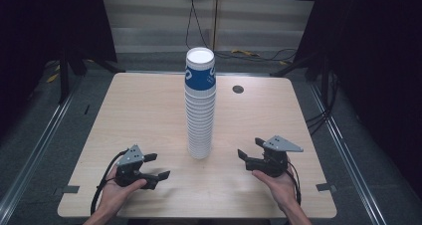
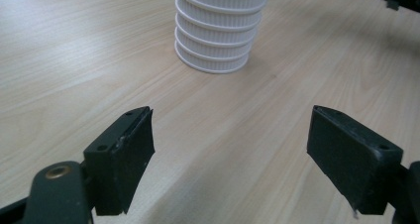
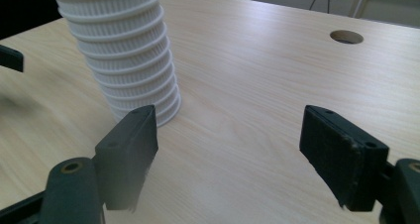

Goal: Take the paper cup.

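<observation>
A tall stack of white ribbed paper cups (image 1: 200,105) stands upside down at the middle of the wooden table (image 1: 144,105); its top cup is blue with a white base. My left gripper (image 1: 158,166) rests near the front edge, left of the stack, open with nothing between its jaws. In the left gripper view the stack's foot (image 2: 218,30) stands well beyond the gripper (image 2: 230,154). My right gripper (image 1: 250,148) sits to the right of the stack, open and holding nothing. In the right gripper view the stack (image 3: 119,55) rises ahead and left of the gripper (image 3: 228,154), apart from it.
A round cable hole (image 1: 238,89) lies in the tabletop behind and right of the stack, and the right gripper view has the hole (image 3: 346,36) too. Cables run over the floor behind the table. Dark stands flank both sides.
</observation>
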`<state>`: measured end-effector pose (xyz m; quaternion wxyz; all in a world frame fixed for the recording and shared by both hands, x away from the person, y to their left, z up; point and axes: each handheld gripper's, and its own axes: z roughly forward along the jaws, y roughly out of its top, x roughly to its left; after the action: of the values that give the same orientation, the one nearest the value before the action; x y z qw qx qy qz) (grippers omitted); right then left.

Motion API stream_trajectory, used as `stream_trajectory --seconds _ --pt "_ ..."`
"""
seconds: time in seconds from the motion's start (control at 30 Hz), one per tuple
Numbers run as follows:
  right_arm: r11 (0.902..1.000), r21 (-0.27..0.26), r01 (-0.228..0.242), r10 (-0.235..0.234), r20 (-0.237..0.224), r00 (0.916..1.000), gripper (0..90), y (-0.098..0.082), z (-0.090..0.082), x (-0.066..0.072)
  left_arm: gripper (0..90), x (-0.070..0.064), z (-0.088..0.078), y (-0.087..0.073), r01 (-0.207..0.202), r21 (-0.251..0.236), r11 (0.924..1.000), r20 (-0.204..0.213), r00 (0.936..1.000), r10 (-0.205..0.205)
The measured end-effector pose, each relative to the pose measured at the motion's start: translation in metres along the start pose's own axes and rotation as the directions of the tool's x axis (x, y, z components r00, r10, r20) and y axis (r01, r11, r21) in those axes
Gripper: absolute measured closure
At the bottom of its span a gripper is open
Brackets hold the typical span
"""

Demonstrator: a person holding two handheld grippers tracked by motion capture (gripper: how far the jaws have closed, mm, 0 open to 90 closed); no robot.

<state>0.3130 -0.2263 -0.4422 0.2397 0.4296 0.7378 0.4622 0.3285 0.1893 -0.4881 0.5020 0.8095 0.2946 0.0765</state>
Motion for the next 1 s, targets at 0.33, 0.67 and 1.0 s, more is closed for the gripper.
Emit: stream_trajectory --seconds 0.33,0.67,1.0 --pt "0.9998 0.019 -0.001 0.003 -0.109 0.9941 23.9 0.02 -0.003 0.006 18.3 0.001 -0.001 -0.001 0.01 0.013 0.9999 0.012 0.9999 -0.01" --pt "0.9997 -0.02 0.017 -0.02 -0.154 0.9879 22.7 0.04 -0.002 0.013 18.3 0.003 -0.002 -0.001 0.016 0.016 0.9997 0.015 0.9998 -0.017" --pt "0.9982 -0.057 0.02 -0.032 -0.223 0.9744 20.7 0.063 -0.001 0.016 18.3 -0.003 -0.003 -0.002 -0.002 0.024 0.9997 0.018 0.9998 0.002"
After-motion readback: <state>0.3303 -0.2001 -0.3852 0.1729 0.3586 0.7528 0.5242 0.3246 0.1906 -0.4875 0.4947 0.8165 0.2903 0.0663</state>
